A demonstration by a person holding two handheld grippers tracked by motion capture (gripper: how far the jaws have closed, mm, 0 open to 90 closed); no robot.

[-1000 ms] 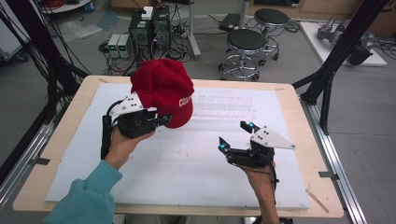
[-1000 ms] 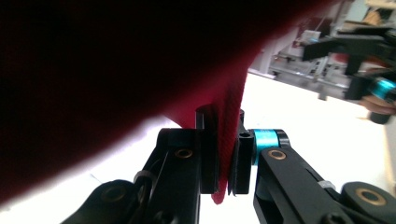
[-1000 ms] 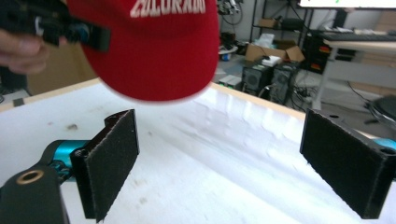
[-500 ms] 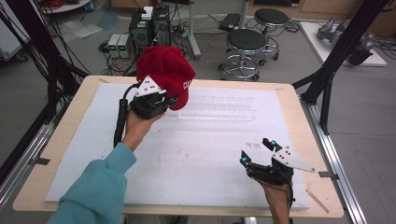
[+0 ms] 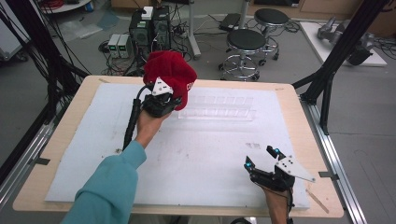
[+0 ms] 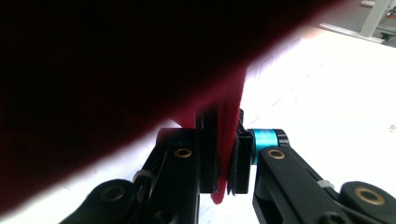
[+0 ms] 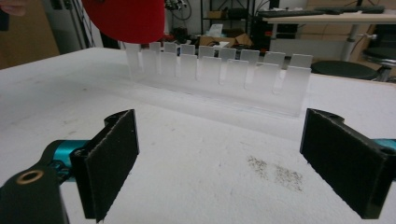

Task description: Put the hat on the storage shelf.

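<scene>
A red cap (image 5: 170, 72) with white lettering hangs in the air over the far left part of the table, above the left end of a clear plastic rack (image 5: 217, 107). My left gripper (image 5: 163, 100) is shut on the cap's edge; in the left gripper view the red fabric (image 6: 227, 135) is pinched between the two black jaws and the cap blocks most of that view. My right gripper (image 5: 260, 158) stands open low over the near right of the white sheet, nothing between its jaws (image 7: 219, 163). It faces the clear rack (image 7: 219, 70), with the cap (image 7: 123, 18) above the rack's left end.
A white foam sheet (image 5: 196, 154) covers the wooden table (image 5: 289, 93). A dark smudge (image 5: 252, 145) marks the sheet just ahead of the right gripper. Behind the table stand two stools (image 5: 245, 44), computer boxes (image 5: 149, 25) and black frame legs (image 5: 327, 74).
My left gripper has carried the cap away from me and to the right, up to the rack's left end. My right gripper has drawn back toward the near right corner, still open.
</scene>
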